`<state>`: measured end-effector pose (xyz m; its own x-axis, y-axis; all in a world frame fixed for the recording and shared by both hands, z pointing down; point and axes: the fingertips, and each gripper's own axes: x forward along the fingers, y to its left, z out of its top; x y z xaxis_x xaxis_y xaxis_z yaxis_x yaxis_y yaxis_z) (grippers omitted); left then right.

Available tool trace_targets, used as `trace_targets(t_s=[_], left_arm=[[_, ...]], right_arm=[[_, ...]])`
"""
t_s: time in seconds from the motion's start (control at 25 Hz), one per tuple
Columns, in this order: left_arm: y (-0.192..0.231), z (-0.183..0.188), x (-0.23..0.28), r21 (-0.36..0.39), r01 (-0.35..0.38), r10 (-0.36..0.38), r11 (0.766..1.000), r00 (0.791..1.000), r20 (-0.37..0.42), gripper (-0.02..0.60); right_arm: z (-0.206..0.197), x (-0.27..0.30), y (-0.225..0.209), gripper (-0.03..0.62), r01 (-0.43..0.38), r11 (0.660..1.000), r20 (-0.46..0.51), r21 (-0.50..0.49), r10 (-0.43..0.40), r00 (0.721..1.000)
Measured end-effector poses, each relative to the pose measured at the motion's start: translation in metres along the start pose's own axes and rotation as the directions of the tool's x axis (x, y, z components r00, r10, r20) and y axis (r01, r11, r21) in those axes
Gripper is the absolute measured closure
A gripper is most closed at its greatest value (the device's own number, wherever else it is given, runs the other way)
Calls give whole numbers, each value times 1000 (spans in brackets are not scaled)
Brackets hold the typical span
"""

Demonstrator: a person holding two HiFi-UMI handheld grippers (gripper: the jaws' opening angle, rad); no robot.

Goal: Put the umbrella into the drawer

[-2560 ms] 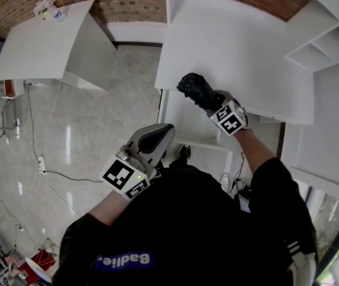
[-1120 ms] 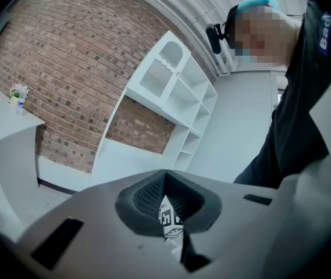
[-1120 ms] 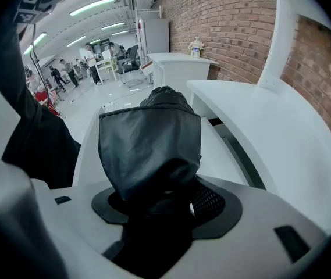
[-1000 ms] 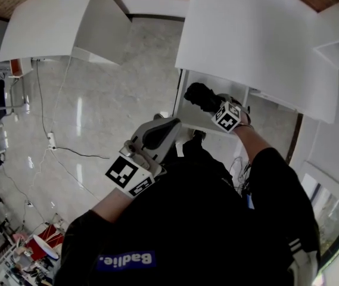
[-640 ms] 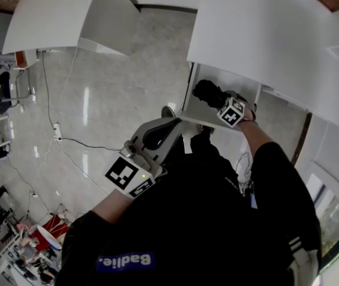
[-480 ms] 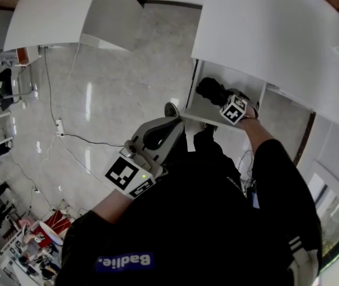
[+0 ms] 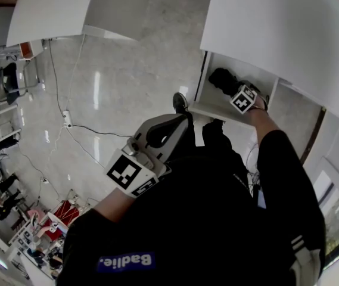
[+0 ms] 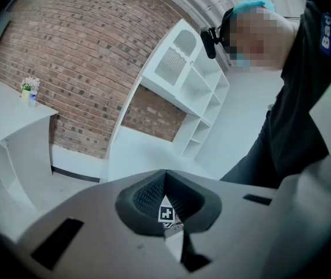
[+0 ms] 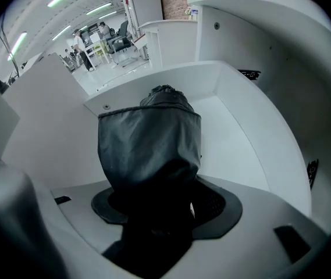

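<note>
- I am clenching my right gripper (image 9: 160,209) on the umbrella (image 9: 150,147), a folded one in a dark sleeve; my jaws are pressing on its lower end, and the rest is sticking out ahead of me toward 12 o'clock.
- I am holding the umbrella inside the open white drawer (image 9: 241,138). Its bundle is hanging above the drawer's floor, with the back wall beyond it and a side wall at 3 o'clock. I cannot tell whether its far tip is touching anything.
- In the head view, the drawer (image 7: 215,107) is lying at about 1 o'clock under a white top, and my right gripper (image 7: 233,89) is reaching into it with the umbrella (image 7: 221,79) showing dark in front of the marker cube.
- My left gripper (image 8: 165,201) is holding nothing; its jaws are closed, the pads meeting at the tip.
- In the head view, the left gripper (image 7: 168,128) is hanging near the middle, over the pale glossy floor (image 7: 127,70), well apart from the drawer and pointing toward 1 o'clock.
- A white table (image 7: 50,11) is standing at 10 o'clock.
</note>
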<state>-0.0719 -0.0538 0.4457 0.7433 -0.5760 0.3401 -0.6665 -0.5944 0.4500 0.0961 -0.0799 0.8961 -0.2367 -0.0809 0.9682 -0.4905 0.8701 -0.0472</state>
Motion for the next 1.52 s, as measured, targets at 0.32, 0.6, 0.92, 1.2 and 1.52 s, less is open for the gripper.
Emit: trace_targets(t_s=[0.32, 0.6, 0.92, 1.2, 1.52], left_arm=[[2, -1, 15, 1, -8, 8, 1000, 1000, -22, 580], [-5, -1, 17, 12, -6, 6, 1000, 1000, -26, 580], [-29, 23, 23, 41, 45, -46, 998, 998, 33, 580], [-50, 45, 20, 71, 78, -84, 994, 992, 92, 580], [-72, 59, 18, 108, 115, -131, 987, 980, 149, 580]], right_arm=[[-12, 21, -3, 318, -31, 999, -67, -13, 30, 997], [-15, 17, -5, 313, -10, 1000, -109, -19, 8, 994], [-8, -38, -7, 313, 33, 999, -15, -6, -33, 999], [8, -106, -20, 313, 96, 995, 112, 30, -99, 989], [37, -156, -12, 315, 103, 992, 232, 68, -117, 966]])
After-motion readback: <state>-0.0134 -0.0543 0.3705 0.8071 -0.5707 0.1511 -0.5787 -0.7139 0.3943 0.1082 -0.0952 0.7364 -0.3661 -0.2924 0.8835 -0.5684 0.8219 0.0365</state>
